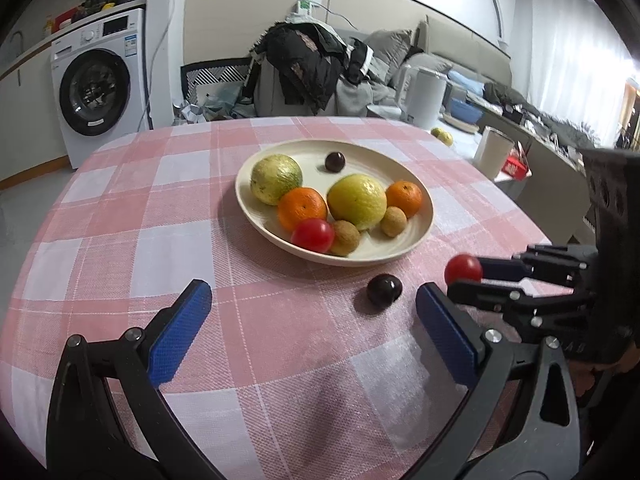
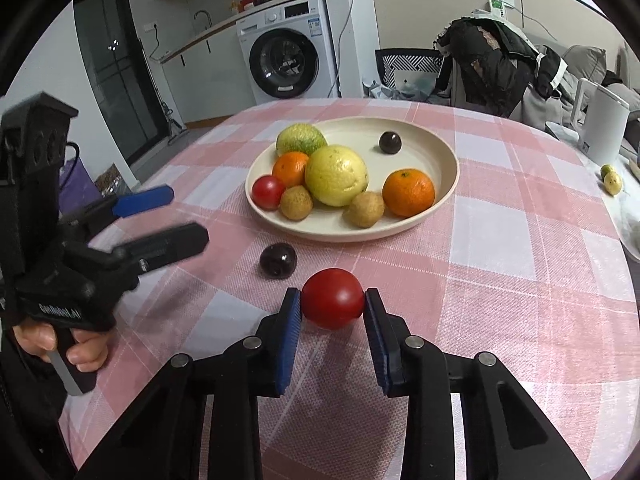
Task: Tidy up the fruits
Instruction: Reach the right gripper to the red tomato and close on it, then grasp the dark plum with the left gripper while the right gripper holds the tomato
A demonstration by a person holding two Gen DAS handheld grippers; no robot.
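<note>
My right gripper (image 2: pixel 332 296) is shut on a red tomato (image 2: pixel 332 300), its blue pads pressing both sides just above the pink checked cloth. In the left wrist view that tomato (image 1: pixel 463 268) shows at the right gripper's (image 1: pixel 466 276) tips. A dark round fruit (image 1: pixel 384 289) (image 2: pixel 278 260) lies on the cloth just left of it, in front of the cream plate (image 1: pixel 416 236) (image 2: pixel 420 148). The plate holds two yellow-green citrus, two oranges, another red tomato (image 2: pixel 268 192), two small brown fruits and a dark one. My left gripper (image 1: pixel 312 288) stands wide open and holds nothing.
A white kettle (image 1: pixel 424 96) (image 2: pixel 604 120) and a white cup (image 1: pixel 492 152) stand beyond the table's far right edge, with small yellow-green fruits (image 2: pixel 612 180) beside them. A chair piled with clothes (image 1: pixel 304 64) stands behind the table. A washing machine (image 1: pixel 100 88) is at the far left.
</note>
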